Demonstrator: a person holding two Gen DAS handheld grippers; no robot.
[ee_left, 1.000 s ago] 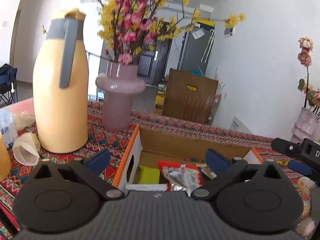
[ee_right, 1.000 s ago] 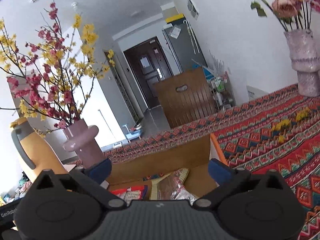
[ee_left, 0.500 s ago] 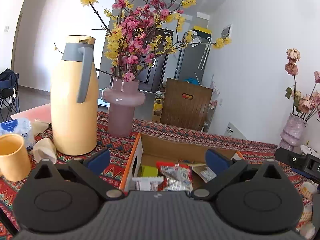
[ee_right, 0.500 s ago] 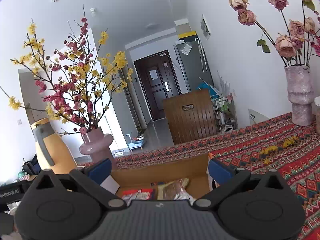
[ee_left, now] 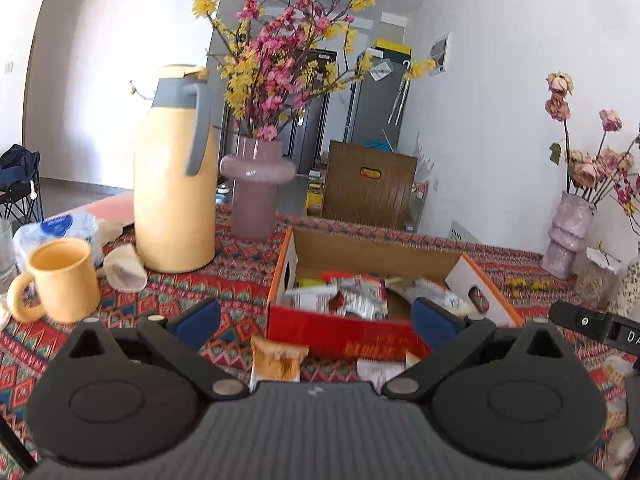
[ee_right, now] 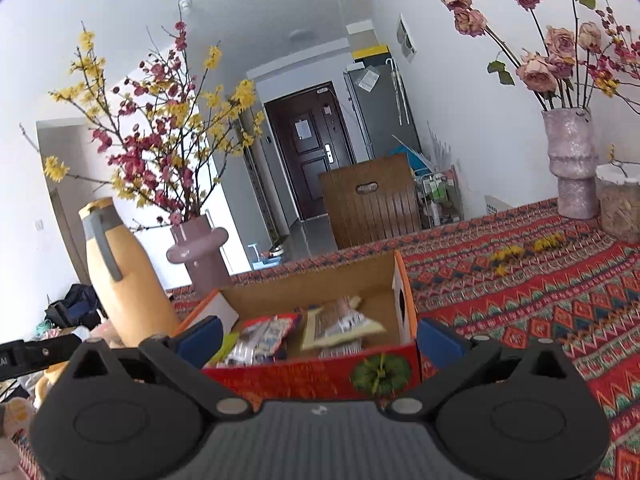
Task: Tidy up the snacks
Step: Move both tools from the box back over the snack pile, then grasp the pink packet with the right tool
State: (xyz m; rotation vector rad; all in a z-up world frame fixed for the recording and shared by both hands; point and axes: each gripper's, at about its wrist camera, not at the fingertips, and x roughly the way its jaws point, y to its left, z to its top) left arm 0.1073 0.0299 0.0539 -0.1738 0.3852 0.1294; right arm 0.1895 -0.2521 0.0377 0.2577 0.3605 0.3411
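Both grippers are spread wide and empty right now. The left gripper (ee_left: 314, 318) has its blue pads far apart and isn't touching anything; it hangs above the near edge of the worktop (ee_left: 168, 292), just short of the red cardboard box (ee_left: 344, 334). The right gripper (ee_right: 318, 338) is the same, jaws fully apart, nothing between them, lined up on the box (ee_right: 304, 376) from its near side.

Compared with a second ago, both have backed away from the box. Earlier the left camera looked straight down into it; now the whole red front wall is in view, plus two loose snack packs on the cloth just in front of it: an orange-brown packet (ee_left: 276, 360) and a white one (ee_left: 380, 368). The yellow mug (ee_left: 62, 280) on the left came into view too.

The snacks are mostly in the box already: a pile of silvery and red wrappers (ee_left: 348, 294) on its left side and a tan pack (ee_right: 336, 322) nearer the right wall.

Writing: there's orange print on the box front, but it's too blurry to read. The right view shows a green round graphic (ee_right: 380, 372) on that wall. The other gripper's body poking in at the right edge of the left view shows "DA", cut off.

Further out: yellow thermos jug (ee_left: 174, 184), pink vase with blossom branches (ee_left: 256, 184), and a second vase of dried roses (ee_right: 570, 164) far right.
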